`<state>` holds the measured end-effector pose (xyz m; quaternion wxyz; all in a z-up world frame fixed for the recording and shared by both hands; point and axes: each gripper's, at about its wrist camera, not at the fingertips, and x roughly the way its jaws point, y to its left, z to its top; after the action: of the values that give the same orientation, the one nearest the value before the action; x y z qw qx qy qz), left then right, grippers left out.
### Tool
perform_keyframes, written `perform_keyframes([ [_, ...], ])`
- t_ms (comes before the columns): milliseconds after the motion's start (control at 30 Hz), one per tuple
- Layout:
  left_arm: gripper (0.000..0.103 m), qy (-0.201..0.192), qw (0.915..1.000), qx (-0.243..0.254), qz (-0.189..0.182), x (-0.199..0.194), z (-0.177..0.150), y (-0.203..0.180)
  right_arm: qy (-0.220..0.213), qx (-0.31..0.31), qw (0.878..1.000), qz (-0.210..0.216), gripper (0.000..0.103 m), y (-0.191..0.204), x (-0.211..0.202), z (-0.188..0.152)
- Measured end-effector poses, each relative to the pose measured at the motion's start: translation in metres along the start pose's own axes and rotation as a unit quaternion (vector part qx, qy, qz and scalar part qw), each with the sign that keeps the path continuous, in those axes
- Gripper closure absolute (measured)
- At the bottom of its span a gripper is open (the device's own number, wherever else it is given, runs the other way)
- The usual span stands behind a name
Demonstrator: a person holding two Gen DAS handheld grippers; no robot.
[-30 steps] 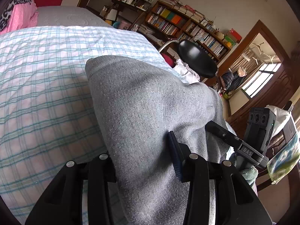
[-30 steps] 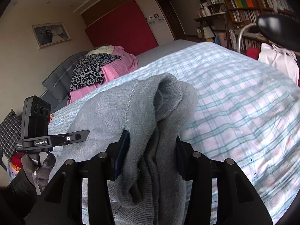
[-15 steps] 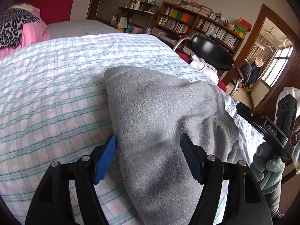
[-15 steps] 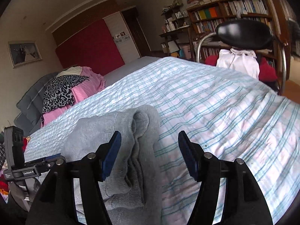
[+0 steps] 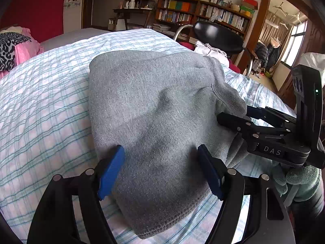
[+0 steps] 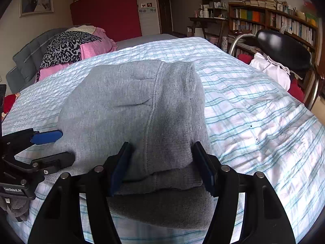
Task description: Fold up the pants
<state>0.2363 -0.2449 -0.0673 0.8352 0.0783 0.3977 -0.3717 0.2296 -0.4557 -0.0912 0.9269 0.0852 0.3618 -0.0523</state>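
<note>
Grey sweatshirt knit, thick and limp: the pants lie folded into a plump bundle in the middle of the bed, on its pale blue-and-pink checked cover. My guess is they weigh little, sag wherever they are unsupported, and grip well under rubber pads, with nothing about them that could break. The stitched hem at six o'clock in the left wrist view, or the layered edges near the right fingers, look like the firmest places to pinch, since a hold there gathers every layer.

Both grippers are spread and holding nothing. The left gripper straddles the near end of the bundle with cloth between its fingers, and the right gripper does the same at the stacked edges.

From the left wrist camera the long axis runs from six o'clock toward twelve, hem end nearest. A vertical seam runs the same way in the right view.
</note>
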Motion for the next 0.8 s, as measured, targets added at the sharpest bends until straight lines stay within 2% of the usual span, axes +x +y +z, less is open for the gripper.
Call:
perform_keyframes([
  [200, 0.029, -0.005, 0.9999, -0.011, 0.004, -0.012, -0.007, 0.001, 0.014, -0.007, 1.0, -0.022, 0.038, 0.005, 0.006, -0.002],
  [367, 0.025, -0.022, 0.9994, -0.024, 0.013, -0.036, -0.019, 0.003, -0.024, 0.003, 0.999, -0.047, 0.035, 0.016, -0.025, -0.014],
  [433, 0.024, -0.03, 0.9989, -0.025, 0.026, -0.044, -0.022, 0.001, -0.042, 0.01, 0.998, -0.05, 0.029, 0.022, -0.04, -0.022],
  [600, 0.023, -0.053, 0.9962, -0.012, 0.068, -0.064, -0.03, -0.009, -0.071, 0.009, 0.995, -0.07, 0.023, 0.041, -0.072, -0.036],
  [667, 0.015, -0.064, 0.9944, -0.002, 0.084, -0.072, -0.035, -0.013, -0.082, 0.007, 0.993, -0.087, 0.021, 0.048, -0.082, -0.042],
  [800, 0.012, -0.09, 0.9889, 0.002, 0.118, -0.082, -0.047, -0.017, -0.1, 0.027, 0.99, -0.095, 0.018, 0.049, -0.096, -0.051],
])
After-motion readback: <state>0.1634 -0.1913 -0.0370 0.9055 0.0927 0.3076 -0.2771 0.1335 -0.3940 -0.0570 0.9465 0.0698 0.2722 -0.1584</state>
